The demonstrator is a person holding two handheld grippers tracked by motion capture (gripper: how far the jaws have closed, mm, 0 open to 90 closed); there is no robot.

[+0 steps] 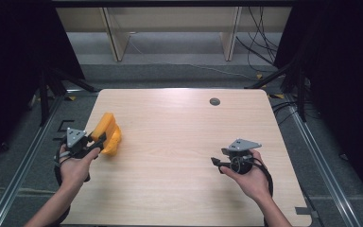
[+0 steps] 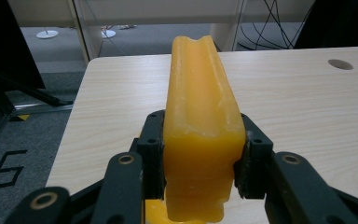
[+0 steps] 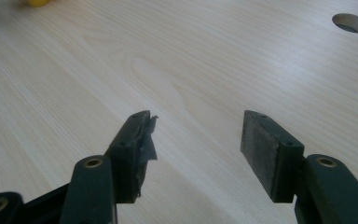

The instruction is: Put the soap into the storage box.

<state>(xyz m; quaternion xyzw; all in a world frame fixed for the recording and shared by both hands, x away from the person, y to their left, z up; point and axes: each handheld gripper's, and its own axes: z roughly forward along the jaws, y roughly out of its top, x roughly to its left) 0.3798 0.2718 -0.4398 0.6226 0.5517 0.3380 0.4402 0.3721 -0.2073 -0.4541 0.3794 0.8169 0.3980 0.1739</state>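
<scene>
Currently, left gripper (image 1: 96, 142) near table's (image 1: 179, 142) left edge, jaws clamped on both sides of yellow block (image 2: 200, 126), which extends forward past them. Right gripper (image 3: 193, 140) over bare wood, jaws wide apart, nothing between.

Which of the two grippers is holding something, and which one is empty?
The left gripper is holding: its jaws are shut on the yellow block. The right gripper is empty, with its jaws open above the bare table.
</scene>
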